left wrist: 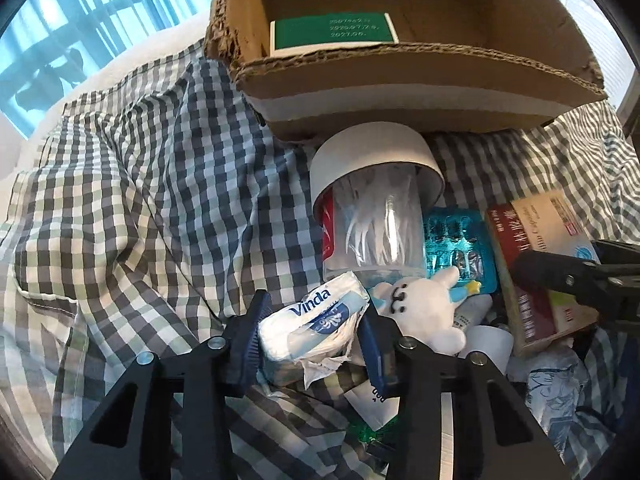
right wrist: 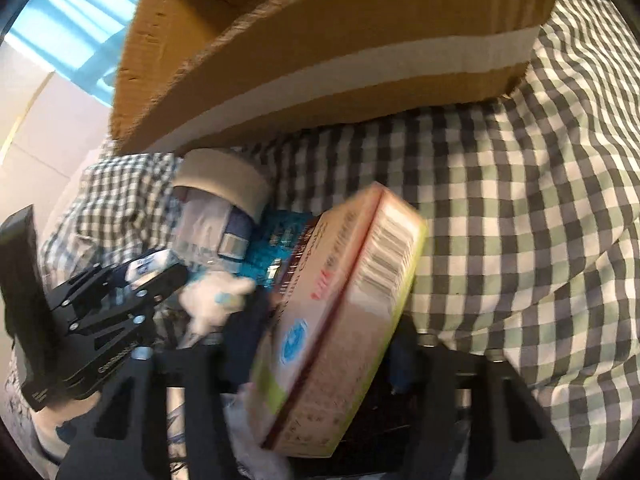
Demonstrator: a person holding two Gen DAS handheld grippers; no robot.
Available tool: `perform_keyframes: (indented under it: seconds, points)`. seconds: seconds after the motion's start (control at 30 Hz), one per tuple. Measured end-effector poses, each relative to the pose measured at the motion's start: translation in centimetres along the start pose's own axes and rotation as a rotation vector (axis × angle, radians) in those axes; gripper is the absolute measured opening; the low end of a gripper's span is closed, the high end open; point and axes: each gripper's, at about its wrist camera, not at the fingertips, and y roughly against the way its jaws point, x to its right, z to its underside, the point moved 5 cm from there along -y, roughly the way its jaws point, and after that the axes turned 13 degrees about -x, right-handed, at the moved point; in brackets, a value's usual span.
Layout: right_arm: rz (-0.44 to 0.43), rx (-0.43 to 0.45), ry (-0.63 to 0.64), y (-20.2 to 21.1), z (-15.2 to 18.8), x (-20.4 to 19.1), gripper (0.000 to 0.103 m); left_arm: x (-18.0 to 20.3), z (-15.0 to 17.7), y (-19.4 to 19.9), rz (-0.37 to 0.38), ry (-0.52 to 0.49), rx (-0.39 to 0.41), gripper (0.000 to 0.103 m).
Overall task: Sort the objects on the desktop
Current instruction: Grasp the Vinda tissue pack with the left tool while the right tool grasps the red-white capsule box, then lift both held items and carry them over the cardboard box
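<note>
Between the blue pads of the left hand-held gripper (left wrist: pixel 312 334), a small white tissue pack (left wrist: pixel 308 326) was pinched, its torn wrapper trailing loose below. By the right hand-held gripper (right wrist: pixel 328 356), a flat red and beige medicine box (right wrist: pixel 340 320) was clamped and seen tilted, one end raised off the heap. Both items were held low over a pile of clutter on a checked cloth (left wrist: pixel 140 200), just in front of a cardboard box (left wrist: pixel 400 80) in which a green packet (left wrist: pixel 332 34) already lay.

Close beside the tissue pack were seen a white plush toy (left wrist: pixel 424 308), a blue blister pack (left wrist: pixel 456 248) and a clear jar with a white lid (left wrist: pixel 376 216), lying on its side against the cardboard box.

Several risks could be judged from here. The tissue pack is soft, so it might be squeezed out of the pads or its loose wrapper might be snagged on the clutter as it is lifted. The medicine box appeared to be gripped near one end, so it might be swung or slipped when carried. The two hand-held grippers were close together, and a collision might be caused if both were raised toward the cardboard box at once. The jar might be set rolling if it were knocked.
</note>
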Motion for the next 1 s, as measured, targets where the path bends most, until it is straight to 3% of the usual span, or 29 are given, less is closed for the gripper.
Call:
perform_keyframes:
  seconds: [0.6,1.0]
  points:
    - [0.142,0.229,0.129,5.5,2.3,-3.2,0.038,0.5,1.9,3.9,0.017,-0.029,0.132,0.04]
    - [0.136,0.354,0.181,8.9,4.3,-6.2,0.037,1.8,3.4,9.2,0.095,-0.081,0.294,0.04]
